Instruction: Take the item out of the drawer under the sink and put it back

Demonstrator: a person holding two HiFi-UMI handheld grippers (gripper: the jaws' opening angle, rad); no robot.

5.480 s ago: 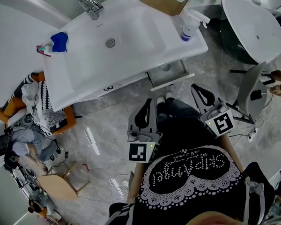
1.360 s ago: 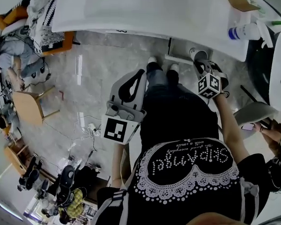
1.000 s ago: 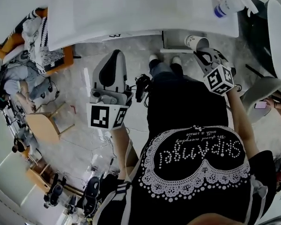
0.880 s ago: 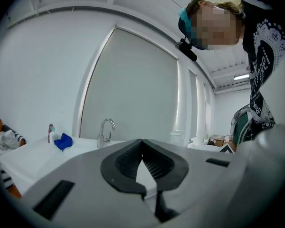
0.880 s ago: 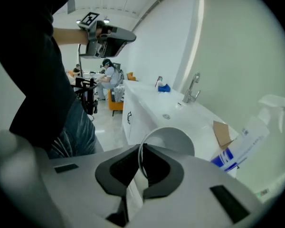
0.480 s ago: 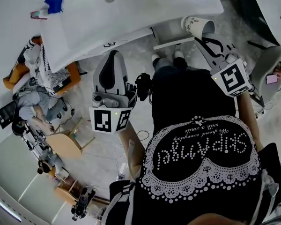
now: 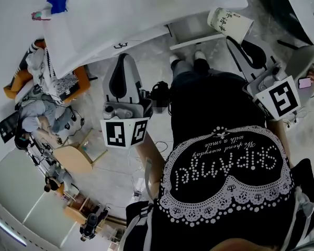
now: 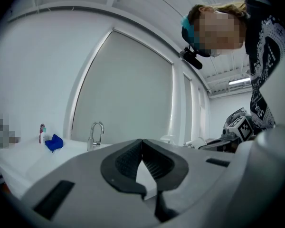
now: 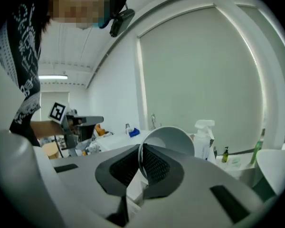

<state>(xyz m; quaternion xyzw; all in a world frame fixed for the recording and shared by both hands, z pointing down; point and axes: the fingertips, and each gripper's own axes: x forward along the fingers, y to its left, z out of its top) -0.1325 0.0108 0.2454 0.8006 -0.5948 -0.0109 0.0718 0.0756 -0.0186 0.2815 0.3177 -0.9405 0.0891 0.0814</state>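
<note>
Since the moment before, your right gripper (image 7: 231, 37) has lifted the paper cup (image 7: 229, 24) clear of the open drawer (image 7: 193, 41), which now sits lower and to the left of its tips, under the sink bench (image 7: 120, 20). Its jaws are pinched on the cup's rim. The cup is white with dark print on its outer wall and plain inside, and it lies tipped sideways with its mouth facing back along the gripper. Your left gripper (image 7: 123, 57), well off to the left, has its jaws together on nothing.
</note>
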